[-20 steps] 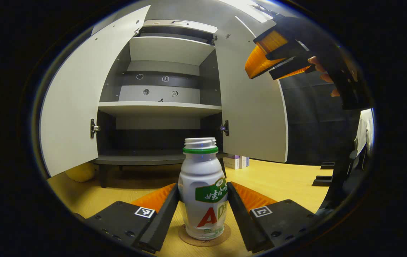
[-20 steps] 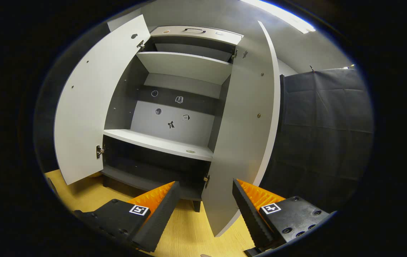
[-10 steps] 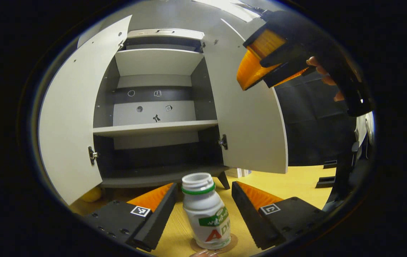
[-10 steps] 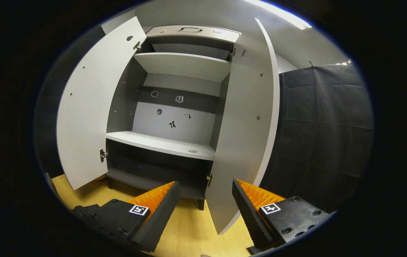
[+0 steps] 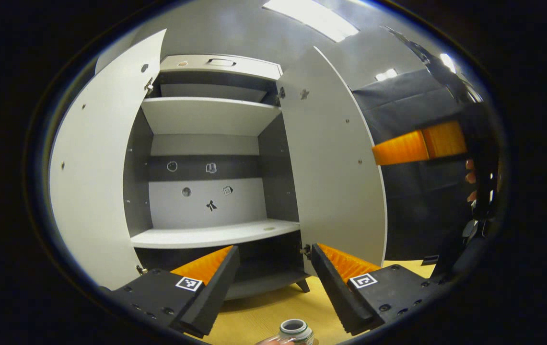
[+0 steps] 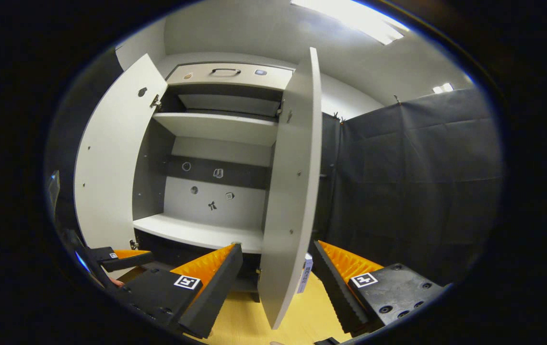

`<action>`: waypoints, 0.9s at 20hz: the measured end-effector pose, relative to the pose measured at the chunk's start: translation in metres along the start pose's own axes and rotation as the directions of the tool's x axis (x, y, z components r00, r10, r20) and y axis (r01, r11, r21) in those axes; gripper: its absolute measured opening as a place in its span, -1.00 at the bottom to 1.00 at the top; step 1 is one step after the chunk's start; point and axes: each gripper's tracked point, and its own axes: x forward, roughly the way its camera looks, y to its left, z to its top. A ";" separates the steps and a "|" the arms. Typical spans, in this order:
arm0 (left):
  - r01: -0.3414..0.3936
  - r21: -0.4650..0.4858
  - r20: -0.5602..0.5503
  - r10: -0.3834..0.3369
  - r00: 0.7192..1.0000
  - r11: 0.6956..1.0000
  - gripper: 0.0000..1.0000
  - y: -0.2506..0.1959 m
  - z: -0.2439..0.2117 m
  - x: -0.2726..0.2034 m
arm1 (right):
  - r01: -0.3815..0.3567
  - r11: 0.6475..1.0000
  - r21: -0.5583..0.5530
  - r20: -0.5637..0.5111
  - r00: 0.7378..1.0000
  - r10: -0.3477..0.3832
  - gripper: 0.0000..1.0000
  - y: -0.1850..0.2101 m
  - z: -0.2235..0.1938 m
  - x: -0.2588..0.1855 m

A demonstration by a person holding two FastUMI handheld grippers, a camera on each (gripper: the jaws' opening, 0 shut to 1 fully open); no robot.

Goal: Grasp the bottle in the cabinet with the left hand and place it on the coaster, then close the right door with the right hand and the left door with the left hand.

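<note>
- Left gripper view: my left gripper (image 5: 273,280) has its fingers spread wide with nothing between them. The bottle (image 5: 295,331) stands on the wooden table (image 5: 273,306) just below the fingertips, so only its open neck shows. I judge the placing done, though the coaster itself is cut off at the edge. My right gripper (image 5: 419,146) hangs off by the right door (image 5: 335,163).
- Right gripper view: my right gripper (image 6: 275,282) is open too, empty, with the right door's (image 6: 292,191) edge rising between the fingers, not yet touched. Both doors remain to be closed. The left door (image 6: 110,163) stands wide open.
</note>
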 end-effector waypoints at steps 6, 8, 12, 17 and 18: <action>-0.092 -0.041 -0.091 0.088 0.992 0.995 0.92 0.030 0.058 -0.049 | 0.097 0.994 0.044 0.038 0.994 -0.098 0.94 -0.065 0.024 0.016; -0.124 -0.040 -0.103 0.119 0.988 0.991 0.91 0.043 0.069 -0.069 | 0.053 0.998 0.041 0.001 0.999 -0.053 0.95 -0.069 0.012 0.029; -0.283 -0.013 -0.135 0.278 0.951 0.959 0.91 0.097 0.079 -0.110 | 0.028 0.998 0.060 -0.036 0.999 -0.026 0.95 -0.081 0.000 0.054; -0.498 -0.039 -0.172 0.485 0.857 0.866 0.92 0.170 0.074 -0.164 | -0.010 0.996 0.086 -0.037 0.999 0.014 0.95 -0.082 -0.006 0.072; -0.529 -0.021 -0.177 0.518 0.837 0.848 0.92 0.183 0.072 -0.175 | -0.036 0.996 0.083 -0.053 0.998 0.040 0.95 -0.077 -0.009 0.073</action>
